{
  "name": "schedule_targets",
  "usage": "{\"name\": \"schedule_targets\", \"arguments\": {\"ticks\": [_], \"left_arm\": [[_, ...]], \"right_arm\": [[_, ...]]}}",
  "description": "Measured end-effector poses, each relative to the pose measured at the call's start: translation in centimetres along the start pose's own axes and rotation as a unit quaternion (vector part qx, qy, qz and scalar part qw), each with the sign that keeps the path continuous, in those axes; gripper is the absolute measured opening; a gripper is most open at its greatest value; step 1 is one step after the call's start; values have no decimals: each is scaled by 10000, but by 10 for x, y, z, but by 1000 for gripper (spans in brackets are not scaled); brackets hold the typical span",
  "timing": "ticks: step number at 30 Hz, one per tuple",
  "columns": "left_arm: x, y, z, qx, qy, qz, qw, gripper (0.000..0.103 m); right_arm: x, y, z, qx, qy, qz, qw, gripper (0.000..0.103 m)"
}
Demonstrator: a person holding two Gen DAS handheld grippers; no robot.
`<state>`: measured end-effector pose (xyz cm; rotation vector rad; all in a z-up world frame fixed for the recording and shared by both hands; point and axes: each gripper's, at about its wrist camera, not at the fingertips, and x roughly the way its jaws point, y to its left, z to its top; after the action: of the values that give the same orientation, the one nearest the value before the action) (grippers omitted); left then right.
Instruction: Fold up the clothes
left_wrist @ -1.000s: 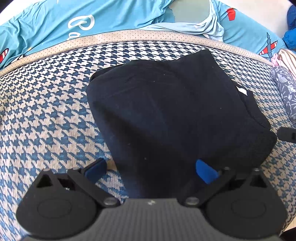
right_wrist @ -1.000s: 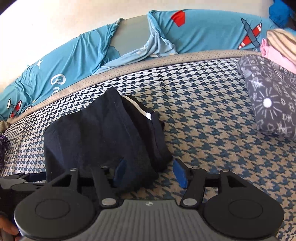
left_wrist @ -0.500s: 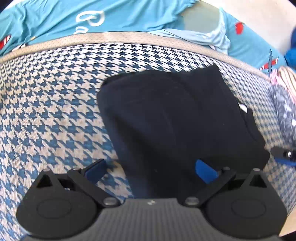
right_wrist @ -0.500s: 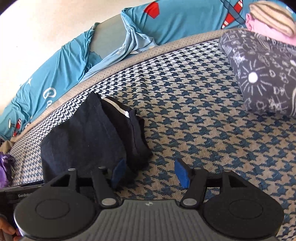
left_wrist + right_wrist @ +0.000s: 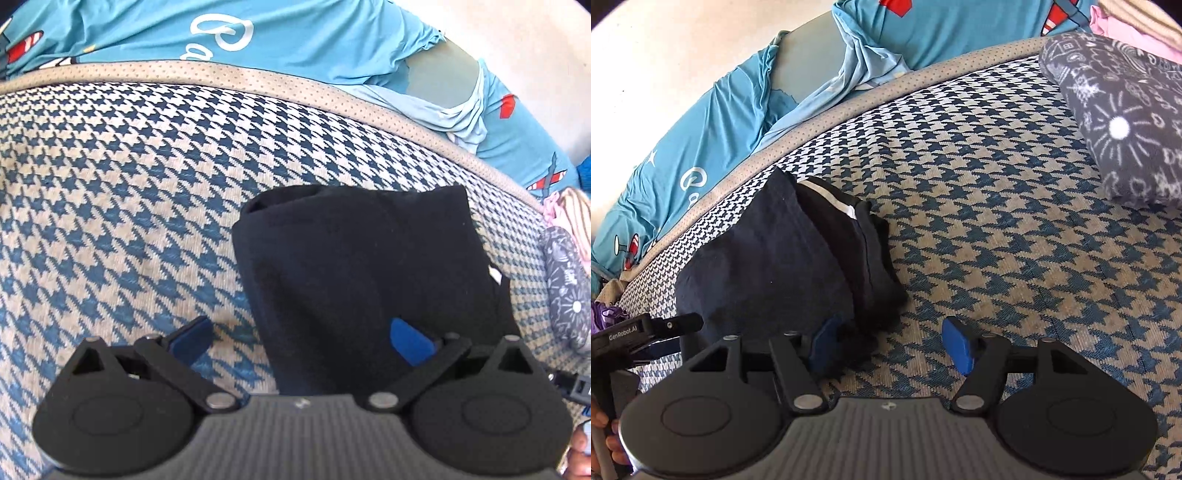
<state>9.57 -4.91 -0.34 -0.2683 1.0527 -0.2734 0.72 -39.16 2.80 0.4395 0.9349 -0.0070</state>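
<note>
While folded dark garment lies on bed, right hand-held gripper spread, released; left hand-held gripper likewise.

1 folded black garment, 1 grey patterned pillow, 1 houndstooth mattress, 2 tongs

Surface: houndstooth mattress, blue and cream, with a dotted beige edge band.
On it, centre: folded black garment, lying flat.
On it, right: grey patterned folded cloth.
</note>
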Motion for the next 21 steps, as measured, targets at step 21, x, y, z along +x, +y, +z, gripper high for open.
{"name": "schedule_targets", "arguments": {"ticks": [21], "left_arm": [[17, 1, 18, -59, -66, -724, 9973, 103]], "right_arm": [[21, 1, 5, 4, 7, 614, 9981, 65]]}}
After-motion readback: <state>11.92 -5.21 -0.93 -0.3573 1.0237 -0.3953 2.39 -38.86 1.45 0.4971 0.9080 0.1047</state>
